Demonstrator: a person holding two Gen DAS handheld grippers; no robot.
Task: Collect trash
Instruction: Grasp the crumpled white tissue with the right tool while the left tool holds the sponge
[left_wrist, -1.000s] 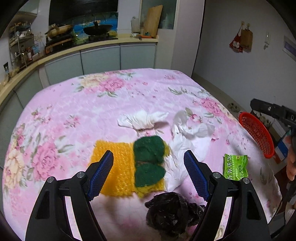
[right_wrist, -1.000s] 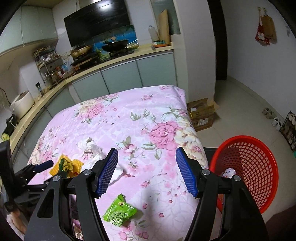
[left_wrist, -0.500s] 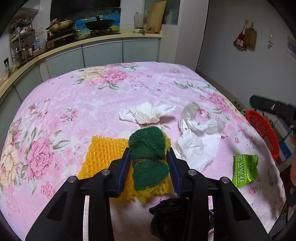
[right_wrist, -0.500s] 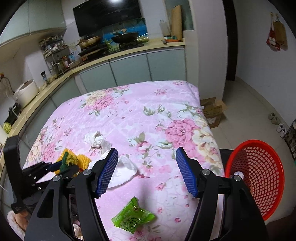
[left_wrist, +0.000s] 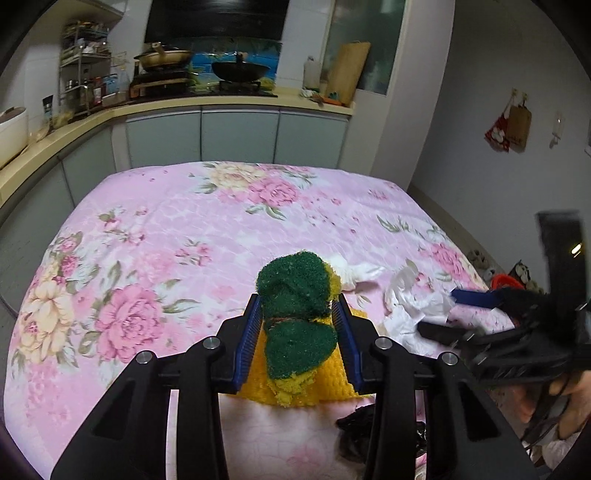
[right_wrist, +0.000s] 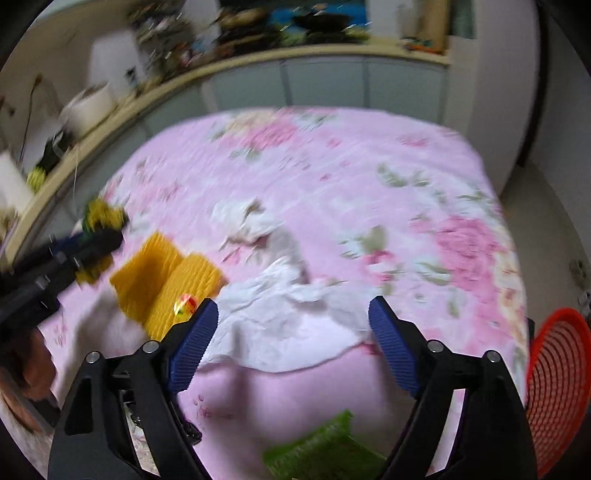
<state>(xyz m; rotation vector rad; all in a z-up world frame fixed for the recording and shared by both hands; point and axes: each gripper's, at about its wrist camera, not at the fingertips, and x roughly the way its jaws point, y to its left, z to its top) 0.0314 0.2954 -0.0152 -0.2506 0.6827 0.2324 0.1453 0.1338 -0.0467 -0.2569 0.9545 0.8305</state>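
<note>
The left gripper (left_wrist: 299, 332) has its blue jaws closed narrowly on a green-and-yellow scouring sponge (left_wrist: 297, 295), pinched at the waist so it bulges above and below the pads, lifted clear of the surface (left_wrist: 147, 240) with its pink floral cloth. Directly under it lies a yellow mesh pad (right_wrist: 166, 277), and a crumpled black bag (left_wrist: 354, 428) sits nearer the camera, partly hidden by the jaw arm. The right gripper (right_wrist: 291, 332) has just been opening; its jaws stand wide with nothing between them, hovering over a flat white paper napkin (right_wrist: 284, 325). A green snack wrapper (right_wrist: 317, 446) lies near its base, blurred. Beyond the napkin is a crumpled white tissue (right_wrist: 243, 218). At the right edge of the surface, lower down, stands a red mesh basket (right_wrist: 557, 391).
</note>
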